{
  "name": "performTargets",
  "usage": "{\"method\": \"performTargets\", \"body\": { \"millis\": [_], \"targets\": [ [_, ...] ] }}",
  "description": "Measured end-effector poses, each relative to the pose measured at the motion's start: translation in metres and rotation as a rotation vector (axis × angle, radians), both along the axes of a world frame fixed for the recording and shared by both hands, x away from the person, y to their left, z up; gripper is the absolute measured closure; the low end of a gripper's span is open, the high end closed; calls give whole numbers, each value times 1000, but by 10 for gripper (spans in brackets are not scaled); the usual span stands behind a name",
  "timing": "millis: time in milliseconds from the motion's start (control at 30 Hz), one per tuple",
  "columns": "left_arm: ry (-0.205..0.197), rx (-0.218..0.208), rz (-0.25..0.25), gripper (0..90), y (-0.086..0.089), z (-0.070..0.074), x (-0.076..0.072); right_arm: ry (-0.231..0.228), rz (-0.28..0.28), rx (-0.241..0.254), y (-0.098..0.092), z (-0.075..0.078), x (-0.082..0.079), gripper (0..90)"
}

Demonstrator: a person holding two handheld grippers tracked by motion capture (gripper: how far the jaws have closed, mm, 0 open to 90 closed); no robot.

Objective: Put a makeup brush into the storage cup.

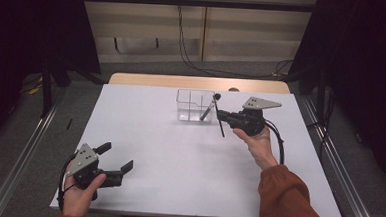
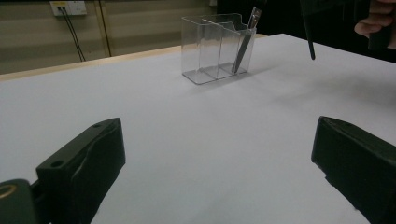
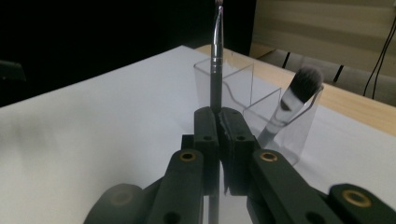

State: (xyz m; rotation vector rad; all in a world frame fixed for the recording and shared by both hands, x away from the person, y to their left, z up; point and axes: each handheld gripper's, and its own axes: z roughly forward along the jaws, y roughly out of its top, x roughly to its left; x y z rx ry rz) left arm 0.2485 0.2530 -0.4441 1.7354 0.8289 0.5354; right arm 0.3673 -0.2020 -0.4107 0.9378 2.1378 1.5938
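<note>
Two grippers in play. Right gripper (image 3: 218, 122): jaws pressed together, clamped on a thin dark makeup brush (image 3: 216, 70). In the right gripper view the handle runs up between the jaws and the top end curves slightly, with a small pale tip. In the high view the same brush hangs tilted below the gripper, lower end off the worktop (image 1: 168, 157), just to the right of the clear organizer (image 1: 195, 106).

Organizer: transparent plastic, divided into compartments, standing upright near the far middle of the white worktop. One flat-headed makeup brush (image 3: 299, 91) with grey-white bristles leans in an end compartment, bristles up and above the rim. In the high view that is the right-hand compartment, the one nearest the right gripper.

Right hand (image 1: 257, 142) wraps the gripper body from below, rust-orange sleeve (image 1: 288, 203) behind it; grey triangular plate on top, cable looping off to the right.

Left gripper (image 1: 113, 157): jaws wide apart, nothing between them, low over the near-left corner of the worktop and well apart from the organizer. Left hand (image 1: 79, 192) grips it from behind.

Beyond the worktop: wooden table edge, grey floor, black cables running down the back wall.
</note>
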Motion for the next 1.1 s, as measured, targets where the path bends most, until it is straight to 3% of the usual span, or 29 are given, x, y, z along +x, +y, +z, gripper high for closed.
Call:
{"method": "performTargets", "body": {
  "millis": [333,733,1100],
  "targets": [
    [-1,-7,9,27,1,0,0,-45,-22,92,11,12,8,859],
    [-3,-5,10,28,2,1,0,-74,-62,106,27,25,21,859],
    [-13,0,2,26,1,1,-1,-106,-100,85,38,37,41,859]
  ]
}}
